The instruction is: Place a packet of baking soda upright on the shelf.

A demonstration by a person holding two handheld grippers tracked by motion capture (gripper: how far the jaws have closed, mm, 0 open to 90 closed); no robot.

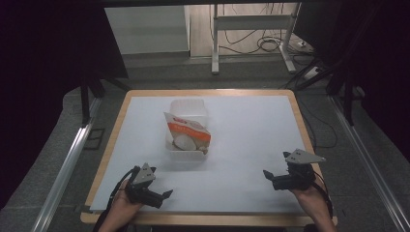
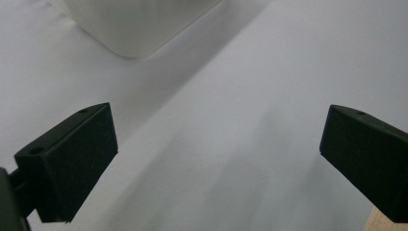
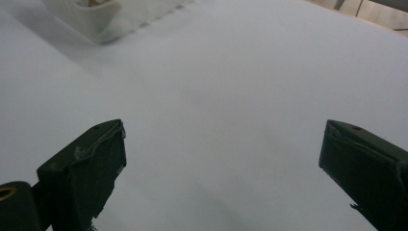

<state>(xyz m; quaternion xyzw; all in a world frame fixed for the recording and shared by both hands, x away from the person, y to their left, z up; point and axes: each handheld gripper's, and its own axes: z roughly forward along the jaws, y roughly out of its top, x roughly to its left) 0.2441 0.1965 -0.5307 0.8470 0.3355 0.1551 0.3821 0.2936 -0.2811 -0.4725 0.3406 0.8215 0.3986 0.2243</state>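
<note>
Right now, the clear plastic tub sits near the middle of the white desk, a bit toward 11 o'clock from the center. Inside it leans a white and orange snack bag, tilted, with its top corner sticking up over the rim. From the left claw's camera a pale corner of the tub shows at 11 o'clock, and from the right claw's camera a corner shows at 11 o'clock too.

Moving outward, the left black claw rests low at 7 o'clock on the desk, held in a hand. Its jaws are spread wide and hold nothing. The right black claw is at 4 o'clock, also in a hand, jaws wide apart and holding nothing. Both are well apart from the tub.

It looks like the work has not really begun; the claws seem to be waiting at the start. Next, I think, one claw must reach toward 12 o'clock to steady the tub, while the other pinches the top edge of the bag.
</note>
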